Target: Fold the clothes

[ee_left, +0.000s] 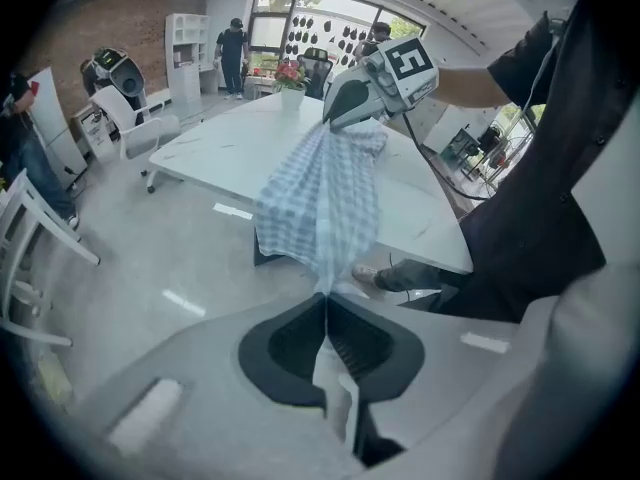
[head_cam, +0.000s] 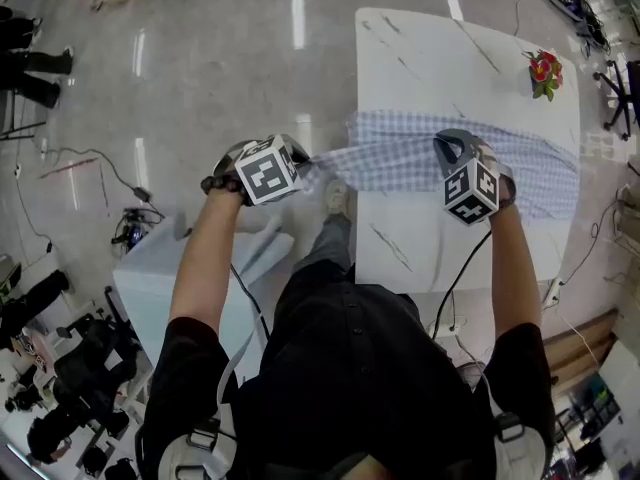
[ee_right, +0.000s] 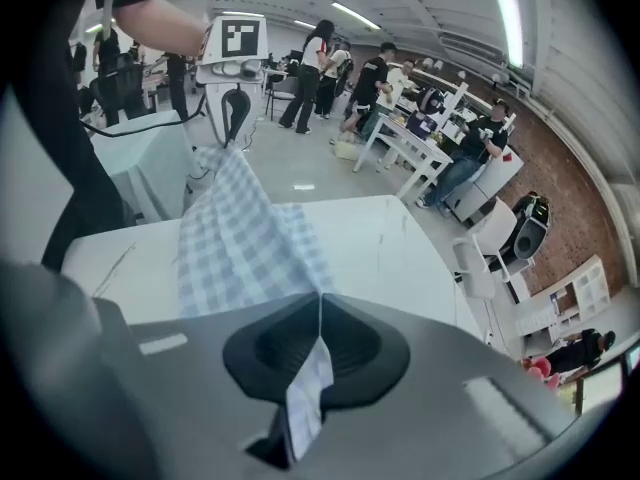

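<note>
A blue-and-white checked garment [head_cam: 400, 158] hangs stretched between my two grippers, part of it lying on the white marble table [head_cam: 420, 58]. My left gripper [head_cam: 305, 163] is past the table's left edge, over the floor, shut on one end of the cloth. My right gripper [head_cam: 455, 148] is above the table, shut on the other end. In the left gripper view the jaws [ee_left: 325, 298] pinch a corner of the garment [ee_left: 320, 203], which runs up to the right gripper [ee_left: 345, 103]. In the right gripper view the shut jaws [ee_right: 320, 303] pinch the garment [ee_right: 240, 238], which runs to the left gripper [ee_right: 232, 108].
A red flower pot [head_cam: 545, 73] stands at the table's far right corner. A pale blue table [head_cam: 160, 278] is by my left side, with cables [head_cam: 130, 223] on the floor beyond. White chairs [ee_left: 135, 128] and several people [ee_right: 325, 58] are around the room.
</note>
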Demonstrator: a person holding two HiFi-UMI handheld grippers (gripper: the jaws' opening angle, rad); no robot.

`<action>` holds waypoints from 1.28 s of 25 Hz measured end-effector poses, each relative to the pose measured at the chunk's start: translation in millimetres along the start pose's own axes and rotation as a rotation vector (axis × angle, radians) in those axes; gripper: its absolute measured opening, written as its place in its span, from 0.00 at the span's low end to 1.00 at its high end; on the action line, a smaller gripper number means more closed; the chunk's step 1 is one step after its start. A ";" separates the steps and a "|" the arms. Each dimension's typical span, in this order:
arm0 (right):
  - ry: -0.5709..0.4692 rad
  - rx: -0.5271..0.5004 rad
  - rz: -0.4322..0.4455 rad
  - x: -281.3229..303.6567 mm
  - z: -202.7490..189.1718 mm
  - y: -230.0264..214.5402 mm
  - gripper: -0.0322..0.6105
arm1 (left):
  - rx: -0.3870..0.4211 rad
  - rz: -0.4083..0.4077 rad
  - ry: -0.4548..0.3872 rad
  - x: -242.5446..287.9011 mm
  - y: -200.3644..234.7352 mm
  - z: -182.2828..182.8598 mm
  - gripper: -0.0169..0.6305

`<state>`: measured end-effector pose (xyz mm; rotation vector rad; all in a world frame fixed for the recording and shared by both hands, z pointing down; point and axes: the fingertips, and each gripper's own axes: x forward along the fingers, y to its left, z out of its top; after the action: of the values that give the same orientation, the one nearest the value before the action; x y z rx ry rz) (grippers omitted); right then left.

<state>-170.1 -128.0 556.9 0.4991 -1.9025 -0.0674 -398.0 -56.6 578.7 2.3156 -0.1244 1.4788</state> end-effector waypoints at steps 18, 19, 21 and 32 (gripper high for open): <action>0.131 0.133 -0.031 66.0 -12.5 -42.8 0.10 | -0.052 -0.124 0.017 40.9 92.3 -3.0 0.11; 0.138 0.136 -0.037 69.4 -14.1 -44.0 0.12 | -0.049 -0.119 0.029 43.6 95.8 -7.5 0.15; 0.146 0.156 -0.047 72.5 -15.7 -47.0 0.19 | -0.050 -0.108 0.035 45.8 99.9 -14.3 0.16; 0.043 0.178 -0.099 41.9 -0.5 -41.6 0.21 | 0.012 -0.044 -0.126 75.1 59.6 15.7 0.17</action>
<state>-169.3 -181.4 582.2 0.7099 -1.8501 0.0482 -368.2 -107.3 656.0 2.4049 -0.0993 1.3161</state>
